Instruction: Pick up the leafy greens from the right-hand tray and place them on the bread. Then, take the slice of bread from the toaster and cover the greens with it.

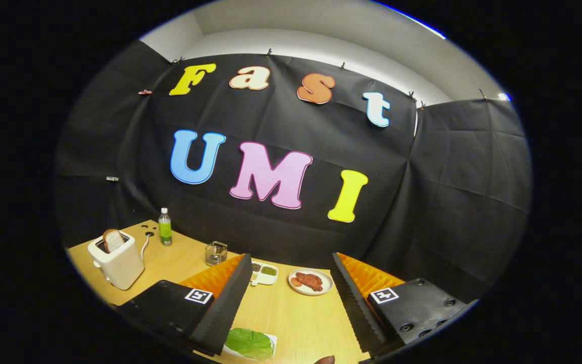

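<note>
Hovering spread wide and empty, the claw (291, 303) sits high over the pale wooden worktop (296, 318). The flat green leaf (249, 342) lies low between its fingers. Toast (113, 239) waits in the white toaster (117, 263). Grabbing crooked might tear the leaf.

Even, fairly bright light from above; pale ceiling band over the cloth wall is the brightest zone, slightly blown out. Worktop (291, 308) evenly lit, soft short shadows beside the toaster (117, 259) and bottle (164, 227). Strong fisheye bending at edges, blue fringing on upper rim. Wide-open tongs (291, 308) close to the lens, slightly soft; centre sharp.
</note>
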